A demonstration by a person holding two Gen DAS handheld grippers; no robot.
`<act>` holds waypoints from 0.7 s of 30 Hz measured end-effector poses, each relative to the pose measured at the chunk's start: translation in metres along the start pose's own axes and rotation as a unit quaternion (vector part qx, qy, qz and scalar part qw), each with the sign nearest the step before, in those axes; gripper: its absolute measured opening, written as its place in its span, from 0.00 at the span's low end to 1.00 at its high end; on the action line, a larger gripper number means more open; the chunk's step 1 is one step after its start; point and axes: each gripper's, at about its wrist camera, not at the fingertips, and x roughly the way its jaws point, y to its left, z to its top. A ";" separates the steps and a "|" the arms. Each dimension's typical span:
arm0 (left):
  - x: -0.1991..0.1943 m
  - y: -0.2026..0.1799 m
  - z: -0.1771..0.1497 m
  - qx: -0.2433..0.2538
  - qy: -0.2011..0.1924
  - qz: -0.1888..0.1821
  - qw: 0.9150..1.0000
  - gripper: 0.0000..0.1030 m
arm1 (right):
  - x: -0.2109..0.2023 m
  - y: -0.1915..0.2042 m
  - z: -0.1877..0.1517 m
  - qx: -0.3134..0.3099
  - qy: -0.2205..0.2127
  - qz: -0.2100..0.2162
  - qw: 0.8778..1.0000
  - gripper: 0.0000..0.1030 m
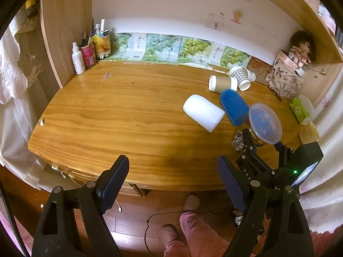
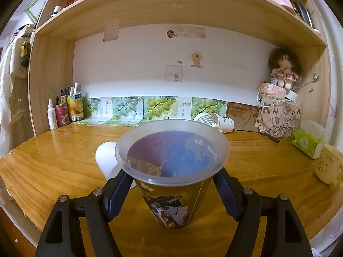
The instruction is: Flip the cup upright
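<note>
My right gripper is shut on a printed plastic cup with a clear flared rim, holding it upright just above the desk; it also shows in the left wrist view, where the right gripper is at the right. My left gripper is open and empty over the desk's front edge. A white cup and a blue cup lie on their sides on the desk. A brown paper cup and a checked paper cup lie on their sides behind them.
A spray bottle and pen tins stand at the back left. A printed bag with a doll, a green tissue pack and a cream mug are at the right. A shelf hangs overhead.
</note>
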 end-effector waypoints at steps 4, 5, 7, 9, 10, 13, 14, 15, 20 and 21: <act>-0.001 -0.003 -0.002 0.008 0.000 -0.015 1.000 0.84 | -0.006 0.001 0.000 -0.007 0.005 0.001 1.000 0.74; 0.000 -0.004 -0.003 0.009 -0.001 -0.019 1.000 0.84 | -0.007 0.002 0.000 -0.013 0.010 0.003 1.000 0.74; 0.001 -0.005 -0.004 0.010 0.000 -0.026 1.000 0.84 | -0.007 0.003 -0.001 -0.024 0.021 0.008 0.999 0.74; 0.003 -0.006 -0.005 0.010 0.001 -0.033 0.999 0.84 | -0.008 0.005 -0.003 -0.031 0.031 0.010 0.999 0.75; 0.004 -0.006 -0.005 0.009 0.002 -0.036 0.999 0.84 | -0.008 0.006 -0.004 -0.032 0.034 0.012 0.999 0.76; 0.007 -0.008 -0.004 0.013 0.005 -0.044 0.999 0.84 | -0.011 0.008 -0.005 -0.040 0.049 0.020 0.998 0.79; 0.008 -0.009 -0.004 0.015 0.005 -0.045 0.999 0.84 | -0.011 0.009 -0.006 -0.043 0.054 0.023 0.997 0.79; 0.009 -0.010 -0.004 0.018 0.006 -0.046 0.999 0.84 | -0.012 0.010 -0.006 -0.050 0.061 0.025 0.997 0.79; 0.015 -0.017 0.001 0.028 0.016 -0.064 0.997 0.84 | -0.019 0.010 -0.009 -0.057 0.091 0.029 0.994 0.79; 0.015 -0.018 0.002 0.030 0.017 -0.066 0.997 0.84 | -0.020 0.009 -0.009 -0.055 0.095 0.030 0.994 0.79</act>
